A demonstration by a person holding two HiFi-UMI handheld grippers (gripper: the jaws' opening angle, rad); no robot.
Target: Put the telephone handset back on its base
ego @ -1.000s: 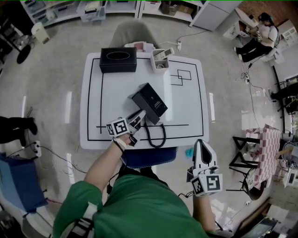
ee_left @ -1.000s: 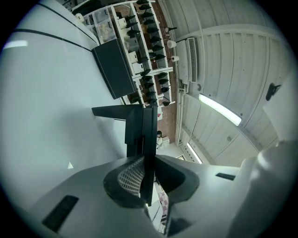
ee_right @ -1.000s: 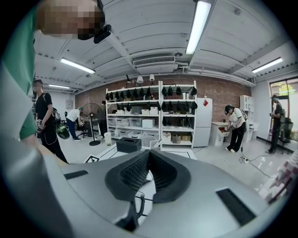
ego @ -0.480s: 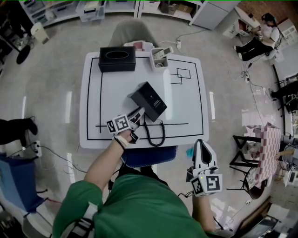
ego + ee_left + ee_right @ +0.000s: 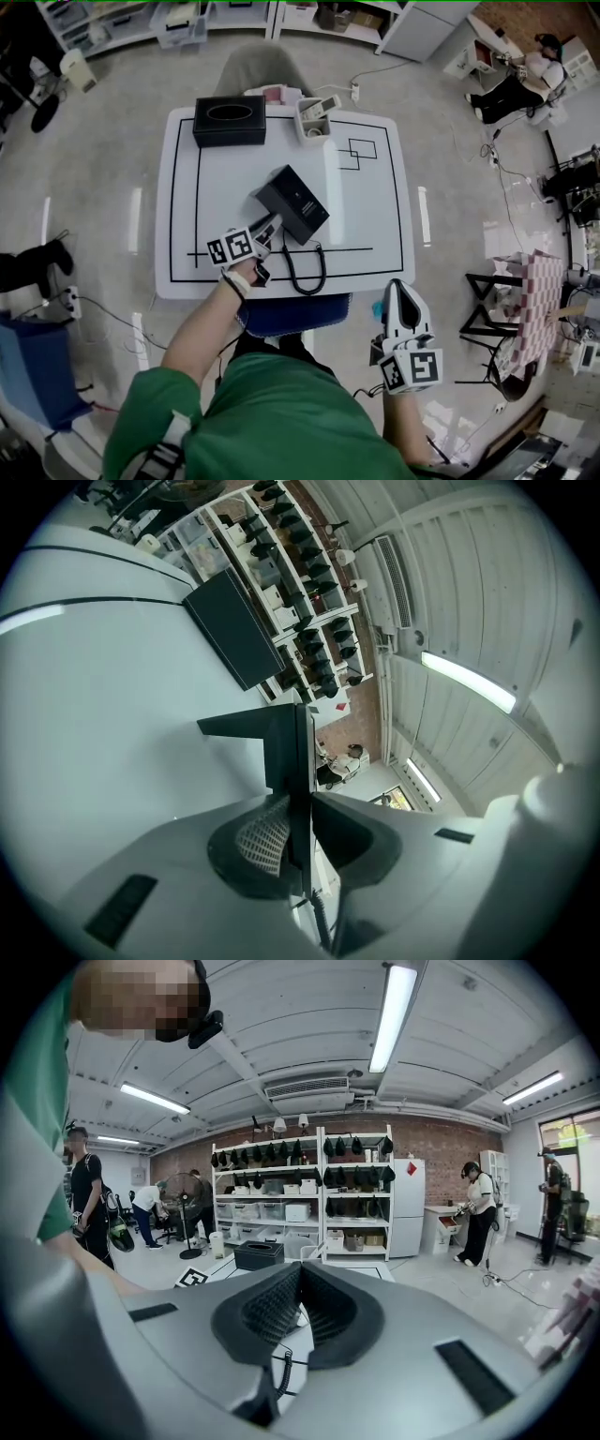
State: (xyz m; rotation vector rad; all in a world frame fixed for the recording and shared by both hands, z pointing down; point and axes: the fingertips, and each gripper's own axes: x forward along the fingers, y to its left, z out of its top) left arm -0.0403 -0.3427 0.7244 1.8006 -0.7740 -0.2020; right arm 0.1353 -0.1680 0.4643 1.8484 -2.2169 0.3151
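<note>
The black telephone (image 5: 292, 203) lies slanted in the middle of the white table (image 5: 375, 234). Its coiled black cord (image 5: 302, 267) loops toward the near edge. My left gripper (image 5: 269, 226) is at the phone's near-left corner. In the left gripper view this gripper (image 5: 300, 799) is shut on a thin, dark, edge-on piece that looks like the handset (image 5: 286, 747), and the cord hangs below the jaws. My right gripper (image 5: 401, 292) hangs off the table at the near right. In the right gripper view it (image 5: 300, 1283) is shut and holds nothing.
A black tissue box (image 5: 229, 121) stands at the table's far left, and a white container (image 5: 312, 115) holding small items sits beside it. Black lines are taped on the tabletop. A blue seat (image 5: 291, 314) is under the near edge and a grey chair (image 5: 258, 70) stands at the far side.
The whole head view has drifted slightly. My left gripper stays at the phone's near-left corner, and the right gripper has not moved.
</note>
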